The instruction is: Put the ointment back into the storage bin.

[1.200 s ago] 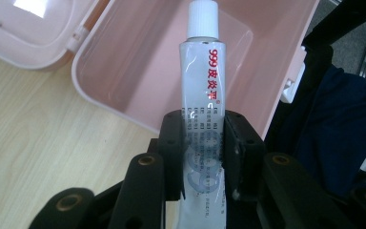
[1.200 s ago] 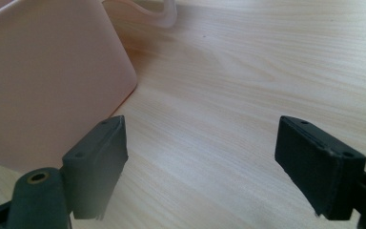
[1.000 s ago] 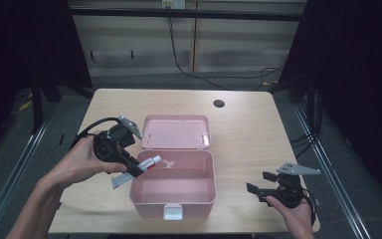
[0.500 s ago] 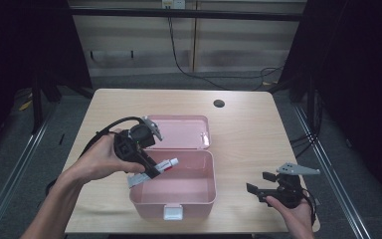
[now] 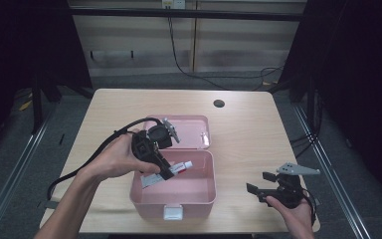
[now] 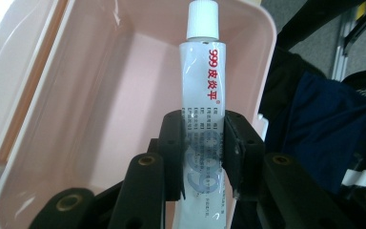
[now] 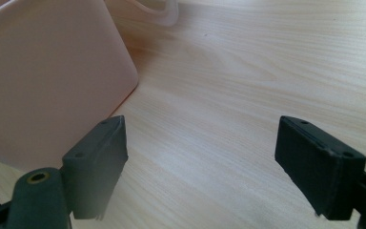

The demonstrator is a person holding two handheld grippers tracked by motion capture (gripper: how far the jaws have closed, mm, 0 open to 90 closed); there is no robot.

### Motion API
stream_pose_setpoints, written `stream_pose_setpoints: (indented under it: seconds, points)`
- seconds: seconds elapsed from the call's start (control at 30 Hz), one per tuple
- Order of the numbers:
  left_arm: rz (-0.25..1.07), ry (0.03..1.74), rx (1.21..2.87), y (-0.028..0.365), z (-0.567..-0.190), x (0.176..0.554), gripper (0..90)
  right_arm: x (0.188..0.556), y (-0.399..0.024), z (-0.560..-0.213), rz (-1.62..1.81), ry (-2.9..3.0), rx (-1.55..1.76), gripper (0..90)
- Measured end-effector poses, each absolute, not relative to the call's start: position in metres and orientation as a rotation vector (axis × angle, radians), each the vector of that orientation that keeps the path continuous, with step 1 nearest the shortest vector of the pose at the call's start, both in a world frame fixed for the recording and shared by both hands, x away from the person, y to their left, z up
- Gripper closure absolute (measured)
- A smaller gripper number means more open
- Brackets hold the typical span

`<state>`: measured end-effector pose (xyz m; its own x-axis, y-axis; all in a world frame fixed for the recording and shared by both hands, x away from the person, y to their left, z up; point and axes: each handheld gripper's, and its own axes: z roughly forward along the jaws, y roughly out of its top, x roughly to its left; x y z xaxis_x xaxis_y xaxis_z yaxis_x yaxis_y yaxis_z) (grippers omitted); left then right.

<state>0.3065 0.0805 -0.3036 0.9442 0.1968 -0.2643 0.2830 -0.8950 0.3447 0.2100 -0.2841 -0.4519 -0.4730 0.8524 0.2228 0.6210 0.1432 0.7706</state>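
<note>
while the left gripper (image 5: 165, 171) hangs over the open pink box (image 5: 199, 191), its jaws are clamped on the lower body of a white tube (image 6: 204, 102) with red print, whose white cap (image 6: 202, 19) points into the box's bare interior. the box sits near the front of the wooden table (image 5: 258, 134), its lid (image 5: 194, 130) folded back flat behind it. the right gripper (image 5: 262, 189) rests low on the table just beside the box's right wall, jaws spread wide with nothing between them.

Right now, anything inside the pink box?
The pink box looks bare inside; the tube, clamped in the left gripper, hangs over its opening. That gripper and the tube hide part of the floor.
</note>
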Motion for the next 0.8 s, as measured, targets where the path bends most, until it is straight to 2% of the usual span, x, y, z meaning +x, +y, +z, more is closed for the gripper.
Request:
stream_pose_setpoints:
  seconds: [0.8]
  points:
    - [-0.373, 0.301, 2.771, 0.054, -0.337, 0.306, 70.9, 0.21, -0.284, -0.452, 1.238, 2.16, 1.435, 17.7]
